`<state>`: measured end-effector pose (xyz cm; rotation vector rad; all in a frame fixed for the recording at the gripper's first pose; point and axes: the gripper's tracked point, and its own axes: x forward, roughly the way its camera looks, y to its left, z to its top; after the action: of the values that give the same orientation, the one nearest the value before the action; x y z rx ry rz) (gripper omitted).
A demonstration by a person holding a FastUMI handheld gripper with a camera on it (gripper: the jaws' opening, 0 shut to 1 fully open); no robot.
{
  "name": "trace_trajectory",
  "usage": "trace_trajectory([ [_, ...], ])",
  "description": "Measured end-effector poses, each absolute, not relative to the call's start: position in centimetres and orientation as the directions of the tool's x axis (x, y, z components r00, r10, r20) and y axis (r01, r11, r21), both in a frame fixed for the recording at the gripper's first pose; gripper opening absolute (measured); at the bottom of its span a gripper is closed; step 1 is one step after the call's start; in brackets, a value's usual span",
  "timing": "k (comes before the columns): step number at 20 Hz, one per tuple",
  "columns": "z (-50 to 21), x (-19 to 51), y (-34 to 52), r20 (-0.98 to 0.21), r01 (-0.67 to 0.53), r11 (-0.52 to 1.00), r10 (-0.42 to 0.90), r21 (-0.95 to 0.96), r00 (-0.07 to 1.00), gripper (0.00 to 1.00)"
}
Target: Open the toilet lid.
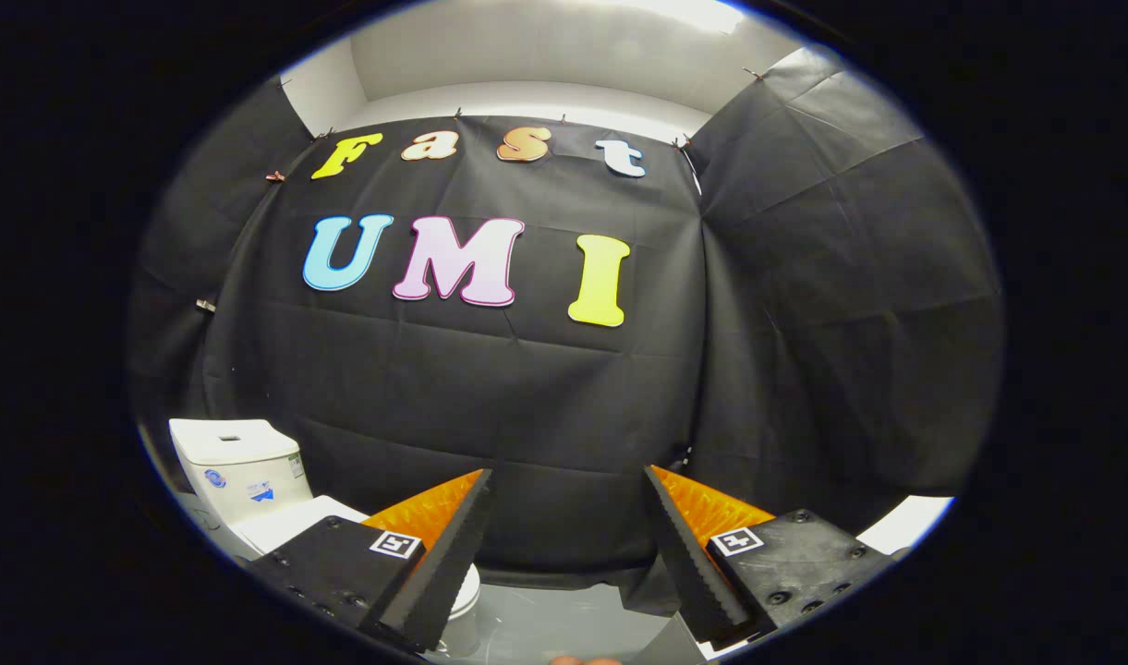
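I logged the gripper point(568, 485) held level and looking straight at the black cloth wall point(490, 388) of the booth. Its two fingers stood wide apart with nothing between them; past the gap I saw the cloth and, lower down, a strip of pale grey floor point(564, 628). The toilet point(249, 489) sat off to the left of the fingers, low in the view, close against the wall. Its white cistern point(236, 466) stood upright with a flat top and some small stickers on its front face, too small to make out. The toilet lid point(291, 522) lay down flat in front of the cistern, closed, and the left finger point(443, 554) covered much of it; a rounded white piece of the bowl's front point(466, 591) showed just to the right of that finger, near the floor. The right finger point(688, 554) pointed at bare cloth, well apart from the toilet. Neither finger touched the toilet. Above the cloth I noted a plain white wall point(527, 55).
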<state>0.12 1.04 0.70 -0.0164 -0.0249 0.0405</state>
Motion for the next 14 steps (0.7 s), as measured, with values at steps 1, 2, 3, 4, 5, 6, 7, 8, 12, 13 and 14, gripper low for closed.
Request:
trace_trajectory([
  [1, 1.0, 0.5, 1.0, 0.033, -0.037, 0.999, 0.037, -0.012, 0.999, 0.97],
  [2, 0.9, 1.0, 1.3, 0.036, -0.041, 0.999, 0.041, -0.007, 0.999, 0.97],
  [3, 0.4, 1.4, 1.6, 0.027, -0.052, 0.999, 0.053, -0.01, 0.998, 0.97],
  [4, 0.0, 1.9, 2.0, 0.019, -0.065, 0.998, 0.065, -0.018, 0.998, 0.98],
  [5, -0.3, 2.5, 2.5, 0.011, -0.084, 0.996, 0.084, -0.025, 0.996, 0.98],
  [6, -0.7, 3.1, 3.0, 0.004, -0.105, 0.994, 0.105, -0.032, 0.994, 0.97],
  [7, -1.0, 3.6, 3.8, -0.001, -0.132, 0.991, 0.132, -0.034, 0.991, 0.97],
  [8, -1.3, 4.0, 4.6, -0.006, -0.167, 0.986, 0.167, -0.025, 0.986, 0.98],
  [12, -7.2, 4.7, 8.9, -0.176, -0.326, 0.941, 0.338, 0.093, 0.925, 0.98],
  [13, -8.9, 4.7, 9.4, -0.218, -0.339, 0.933, 0.359, 0.125, 0.908, 0.98],
  [14, -10.5, 4.5, 9.9, -0.256, -0.351, 0.924, 0.38, 0.151, 0.889, 0.98],
])
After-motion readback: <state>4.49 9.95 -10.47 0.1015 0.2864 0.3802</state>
